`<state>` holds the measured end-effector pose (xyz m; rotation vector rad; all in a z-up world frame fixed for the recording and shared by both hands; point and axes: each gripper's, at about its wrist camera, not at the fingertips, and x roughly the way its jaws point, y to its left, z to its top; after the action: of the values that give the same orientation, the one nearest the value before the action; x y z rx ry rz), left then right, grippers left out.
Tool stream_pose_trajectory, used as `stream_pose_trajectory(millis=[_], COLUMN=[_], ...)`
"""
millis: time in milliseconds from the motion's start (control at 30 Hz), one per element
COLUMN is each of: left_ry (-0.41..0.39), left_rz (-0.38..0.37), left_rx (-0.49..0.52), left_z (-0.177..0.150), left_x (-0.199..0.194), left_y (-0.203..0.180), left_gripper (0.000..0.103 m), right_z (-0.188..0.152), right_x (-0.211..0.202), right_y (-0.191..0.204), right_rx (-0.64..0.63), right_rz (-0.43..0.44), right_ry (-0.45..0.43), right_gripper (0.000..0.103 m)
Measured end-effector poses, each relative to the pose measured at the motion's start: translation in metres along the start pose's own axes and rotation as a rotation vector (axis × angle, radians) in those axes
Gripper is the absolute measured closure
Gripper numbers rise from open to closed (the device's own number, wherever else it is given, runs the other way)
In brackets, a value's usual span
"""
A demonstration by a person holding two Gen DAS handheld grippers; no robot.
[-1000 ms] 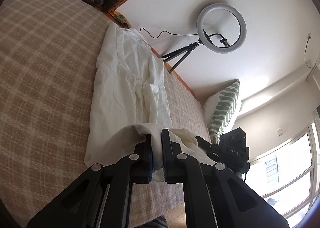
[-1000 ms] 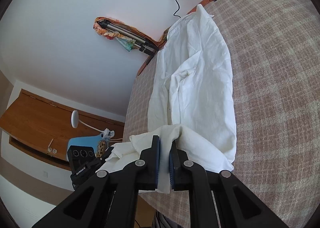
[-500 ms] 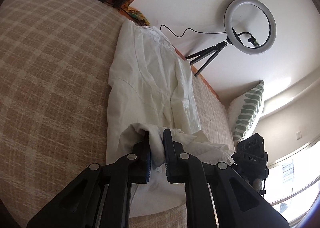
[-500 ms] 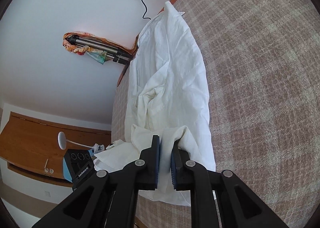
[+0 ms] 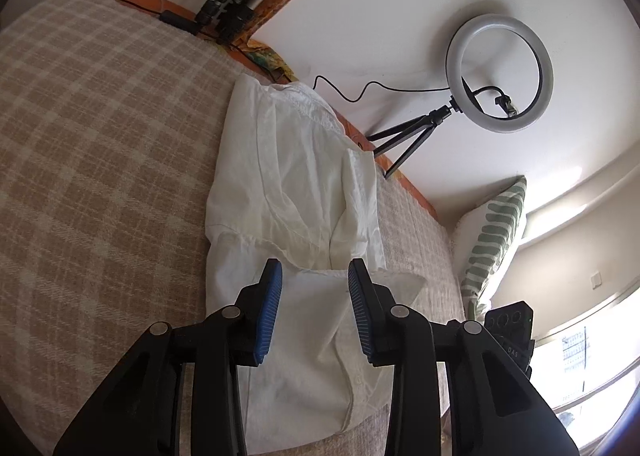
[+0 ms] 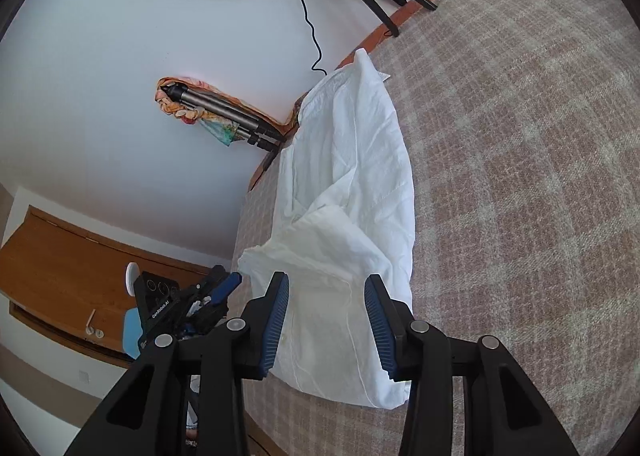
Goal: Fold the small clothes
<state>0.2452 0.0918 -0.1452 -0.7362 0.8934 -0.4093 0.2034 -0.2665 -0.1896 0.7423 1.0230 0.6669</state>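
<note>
The white garment (image 5: pixel 296 216) is laid lengthwise on the plaid-covered bed (image 5: pixel 100 160), its near hem doubled over the body, and both the left claw (image 5: pixel 314 276) and right claw (image 6: pixel 326 288) are held released above that fold, presumably so it settles flat.

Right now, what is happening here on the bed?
A person with a claw in each hand is folding a white shirt on the checked blanket. The bottom part lies folded up over the body. Both the left claw and the right claw are open, just above the folded end, holding nothing.
</note>
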Motion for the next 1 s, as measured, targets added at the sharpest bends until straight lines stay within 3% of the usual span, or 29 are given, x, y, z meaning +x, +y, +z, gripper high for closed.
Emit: stream_pose_trajectory(millis=[100,200,367,500,600,667,700,833,933,1000], left_ry=[-0.013,0.005,0.066,0.045,0.024,0.029,0.033,0.000,0.003,0.032], left_rz=[0.002,0.053,0.098,0.065,0.043,0.035,0.024,-0.082,-0.014,0.013], left_rx=[0.056,0.110,0.091,0.085,0.138,0.157,0.156,0.104,0.108,0.110], left_z=[-0.002,-0.020,-0.050,-0.055,-0.053,-0.051,-0.049,-0.045,-0.041,-0.044], left_x=[-0.012,-0.016,-0.004,0.003,0.005,0.009,0.009,0.000,0.009,0.019], left_y=[-0.006,0.000,0.026,0.025,0.014,0.011,0.011,0.019,0.030,0.037], left_gripper=[0.070,0.070,0.070,0.070,0.074,0.088,0.097,0.097,0.097,0.097], right_z=[-0.005,-0.011,-0.022,-0.025,-0.023,-0.022,-0.022,-0.020,-0.019,-0.018], right_x=[-0.001,0.003,0.013,0.023,0.028,0.032,0.034,0.027,0.028,0.033], right_y=[0.010,0.013,0.014,0.018,0.021,0.022,0.023,0.022,0.014,0.010], right_rx=[-0.105,-0.171,-0.246,-0.298,-0.319,-0.330,-0.332,-0.334,-0.326,-0.318], right_rz=[-0.093,-0.142,-0.205,-0.260,-0.261,-0.269,-0.273,-0.255,-0.297,-0.277], right_ry=[0.007,0.027,0.062,0.063,0.061,0.069,0.075,0.052,0.057,0.066], right_gripper=[0.061,0.062,0.065,0.065,0.072,0.080,0.091,0.098,0.099,0.098])
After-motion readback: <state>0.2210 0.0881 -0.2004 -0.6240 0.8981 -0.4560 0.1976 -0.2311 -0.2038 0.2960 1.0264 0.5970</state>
